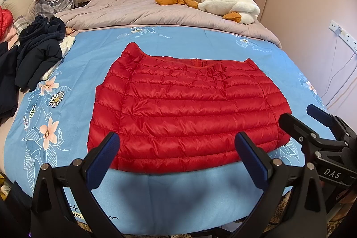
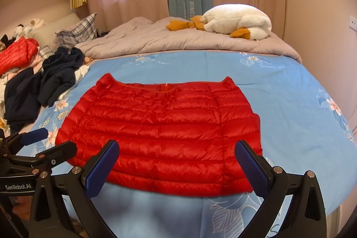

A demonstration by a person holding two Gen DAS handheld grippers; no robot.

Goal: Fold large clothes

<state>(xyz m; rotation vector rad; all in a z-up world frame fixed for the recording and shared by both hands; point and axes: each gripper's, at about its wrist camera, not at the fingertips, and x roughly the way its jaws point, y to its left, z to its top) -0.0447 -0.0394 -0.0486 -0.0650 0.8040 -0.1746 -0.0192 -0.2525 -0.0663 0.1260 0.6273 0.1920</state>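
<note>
A red quilted down jacket point(image 1: 187, 113) lies flat on the blue floral bedsheet point(image 1: 200, 41), sleeves folded in, collar at the far side and hem toward me; it also shows in the right wrist view point(image 2: 160, 133). My left gripper point(image 1: 177, 148) is open and empty, hovering just over the jacket's near hem. My right gripper point(image 2: 177, 155) is open and empty over the near hem too. The right gripper shows at the right of the left wrist view point(image 1: 299, 115), open. The left gripper shows at the left of the right wrist view point(image 2: 48, 141), open.
A pile of dark navy clothes point(image 2: 53, 79) and another red jacket point(image 2: 17, 55) lie at the left. A grey duvet point(image 2: 178, 41), a plaid pillow point(image 2: 78, 32) and a white plush goose point(image 2: 236, 20) lie at the far end. A wall with sockets point(image 1: 341, 32) is at the right.
</note>
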